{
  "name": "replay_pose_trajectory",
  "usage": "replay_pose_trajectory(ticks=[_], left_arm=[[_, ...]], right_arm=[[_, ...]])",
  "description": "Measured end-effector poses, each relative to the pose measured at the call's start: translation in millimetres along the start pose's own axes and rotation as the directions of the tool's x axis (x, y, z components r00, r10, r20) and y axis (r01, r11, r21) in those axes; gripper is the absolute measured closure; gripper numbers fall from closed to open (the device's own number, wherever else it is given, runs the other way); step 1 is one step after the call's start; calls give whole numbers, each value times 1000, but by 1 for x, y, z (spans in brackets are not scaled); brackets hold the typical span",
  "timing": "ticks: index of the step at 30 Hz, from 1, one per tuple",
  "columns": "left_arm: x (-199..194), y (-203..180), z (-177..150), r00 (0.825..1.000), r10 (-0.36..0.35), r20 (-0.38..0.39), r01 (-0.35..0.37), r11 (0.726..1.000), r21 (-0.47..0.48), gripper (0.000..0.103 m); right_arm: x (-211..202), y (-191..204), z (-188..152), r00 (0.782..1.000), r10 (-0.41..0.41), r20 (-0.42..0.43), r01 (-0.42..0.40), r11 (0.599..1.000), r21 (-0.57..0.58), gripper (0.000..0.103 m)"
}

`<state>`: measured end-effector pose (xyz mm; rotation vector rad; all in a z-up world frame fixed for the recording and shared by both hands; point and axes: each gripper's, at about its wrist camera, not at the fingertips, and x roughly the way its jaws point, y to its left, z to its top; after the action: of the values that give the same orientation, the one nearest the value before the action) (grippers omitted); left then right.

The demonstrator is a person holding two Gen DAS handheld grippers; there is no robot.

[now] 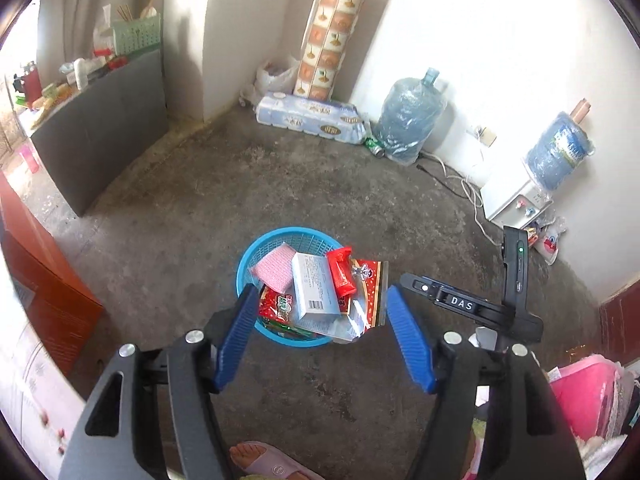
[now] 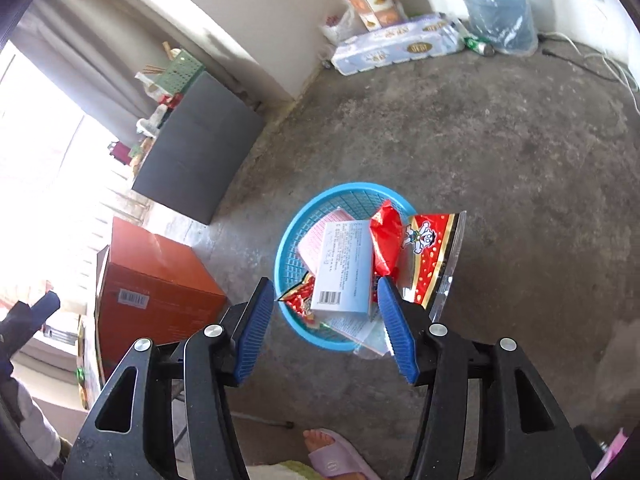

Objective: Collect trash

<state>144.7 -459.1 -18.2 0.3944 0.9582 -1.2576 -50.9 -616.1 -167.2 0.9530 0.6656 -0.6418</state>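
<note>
While both grippers hang above the concrete floor [image 1: 248, 184], the scene runs from a red-brown carton [image 2: 156, 280] at the far left edge to the water dispenser [image 1: 516, 200] at the right wall. Beside the carton stands a dark grey cabinet [image 1: 108, 128] with a green slatted crate [image 1: 138, 34] and clutter on top. Further right, against the white wall, a tall patterned roll pack [image 1: 332, 32] leans upright over a long pack of tissue rolls [image 1: 312, 118] lying on the floor, and a wrapped water jug [image 1: 412, 118] sits next to that.

Near the middle of the floor sits the blue basket [image 1: 250, 258], piled with trash: a pink cloth [image 1: 274, 266] at the left, a white box with a barcode [image 1: 314, 286] across the centre, a small red wrapper [image 1: 342, 272] touching the box's right edge, and a red snack bag [image 1: 370, 284] with a cartoon figure hanging over the right rim.

The left gripper [image 1: 326, 338] has its blue pads spread wide apart with nothing between them, the basket visible in the gap below. The right gripper [image 2: 326, 324] is likewise parted and empty, its pads clear of the box and the bag. A foot in a pink slipper [image 2: 334, 458] shows at the bottom edge.
</note>
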Motion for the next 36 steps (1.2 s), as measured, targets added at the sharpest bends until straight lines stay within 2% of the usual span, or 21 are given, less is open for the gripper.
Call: replay_pose_trajectory(ticks=[1, 3, 4, 6, 7, 9, 13, 15, 17, 19, 22, 25, 27, 29, 30, 31, 34, 36], left_arm=[[-22, 1, -8, 999, 5, 34, -5, 1000, -6, 34], [-65, 2, -28, 994, 24, 107, -23, 1000, -16, 24], [-86, 2, -38, 990, 38, 139, -35, 999, -21, 21], [-128, 2, -59, 973, 97, 208, -89, 995, -46, 10], [-148, 2, -69, 960, 145, 241, -132, 989, -71, 7], [-187, 0, -91, 921, 244, 305, -212, 968, -134, 6], [-245, -5, -135, 857, 359, 370, -280, 927, -251, 6], [-265, -6, -158, 835, 396, 382, -284, 905, -317, 6], [-279, -6, -181, 824, 427, 373, -288, 882, -374, 6], [-285, -6, -203, 817, 439, 373, -271, 864, -424, 6], [-276, -2, -231, 822, 469, 324, -275, 823, -497, 6], [-259, -5, -254, 785, 563, 259, -346, 746, -569, 6], [-248, -9, -269, 772, 594, 224, -378, 713, -590, 6], [-240, -16, -283, 736, 647, 197, -434, 675, -597, 6], [-235, -19, -289, 724, 666, 182, -460, 662, -591, 6], [-231, -21, -293, 722, 671, 169, -476, 659, -582, 6], [-216, -26, -309, 738, 662, 129, -502, 667, -550, 6], [-206, -27, -319, 758, 646, 85, -513, 672, -534, 6]], right_arm=[[-16, 9, -6, 1000, 5, 22, -4, 999, -38, 48], [-48, 31, -19, 997, 11, 73, -2, 992, -125, 38], [-65, 44, -27, 995, 21, 99, -4, 985, -174, 36], [-96, 70, -44, 988, 39, 148, 3, 961, -275, 25], [-113, 83, -54, 983, 60, 175, 0, 946, -325, 22], [-142, 108, -71, 968, 106, 226, -4, 911, -412, 9], [-193, 146, -107, 926, 214, 312, -20, 851, -525, 8], [-209, 160, -122, 908, 261, 328, -34, 826, -563, 8], [-219, 173, -137, 900, 278, 336, -20, 796, -605, 8], [-223, 185, -154, 894, 290, 341, 0, 762, -647, 8], [-220, 200, -181, 895, 259, 364, 84, 704, -706, 8], [-204, 209, -204, 912, 202, 357, 157, 633, -758, 8], [-192, 211, -214, 934, 157, 321, 162, 613, -773, 8], [-182, 211, -223, 956, 106, 274, 156, 607, -780, 8], [-177, 211, -228, 963, 76, 259, 162, 605, -780, 8], [-172, 210, -231, 968, 49, 245, 167, 605, -779, 8], [-161, 203, -240, 981, -2, 195, 155, 615, -773, 8], [-156, 199, -245, 984, -37, 172, 158, 617, -771, 8]])
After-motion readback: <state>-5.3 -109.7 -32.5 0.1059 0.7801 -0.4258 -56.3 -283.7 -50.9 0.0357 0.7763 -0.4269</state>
